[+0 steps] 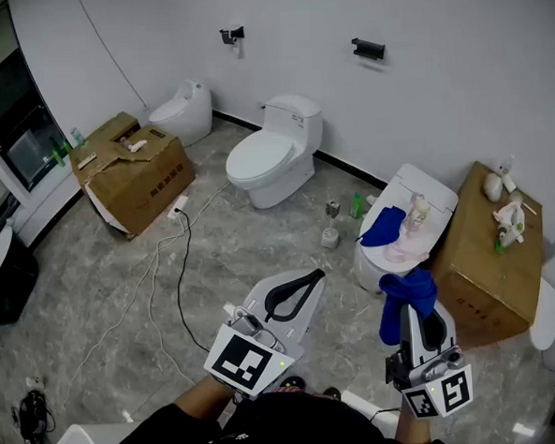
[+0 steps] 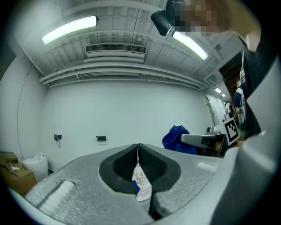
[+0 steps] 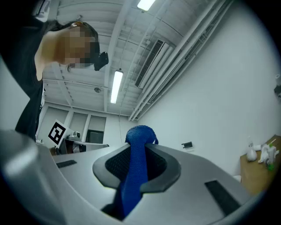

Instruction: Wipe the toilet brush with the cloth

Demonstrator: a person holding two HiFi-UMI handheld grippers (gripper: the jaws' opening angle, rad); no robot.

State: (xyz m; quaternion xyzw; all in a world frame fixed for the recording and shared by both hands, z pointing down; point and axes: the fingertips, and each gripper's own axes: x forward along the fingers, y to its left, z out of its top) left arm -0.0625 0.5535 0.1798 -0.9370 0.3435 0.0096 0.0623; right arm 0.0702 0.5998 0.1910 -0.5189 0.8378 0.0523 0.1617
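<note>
My right gripper (image 1: 422, 313) is shut on a blue cloth (image 1: 406, 298), which bunches above the jaws and hangs down between them (image 3: 136, 171). My left gripper (image 1: 309, 282) is shut with nothing held; its pads meet in a thin line (image 2: 138, 147). Both grippers are held in the air, side by side, near the person's body. From the left gripper view, the blue cloth (image 2: 175, 138) shows off to the right. A small toilet brush in a white holder (image 1: 330, 234) stands on the floor ahead, between two toilets, well apart from both grippers.
A white toilet (image 1: 272, 156) stands ahead. Another toilet (image 1: 435, 193) at the right carries a second blue cloth (image 1: 383, 227), a pink cloth and a bottle. Cardboard boxes stand at the left (image 1: 139, 173) and right (image 1: 490, 250). Cables (image 1: 173, 270) cross the floor; a green bottle (image 1: 357, 205) stands near the brush.
</note>
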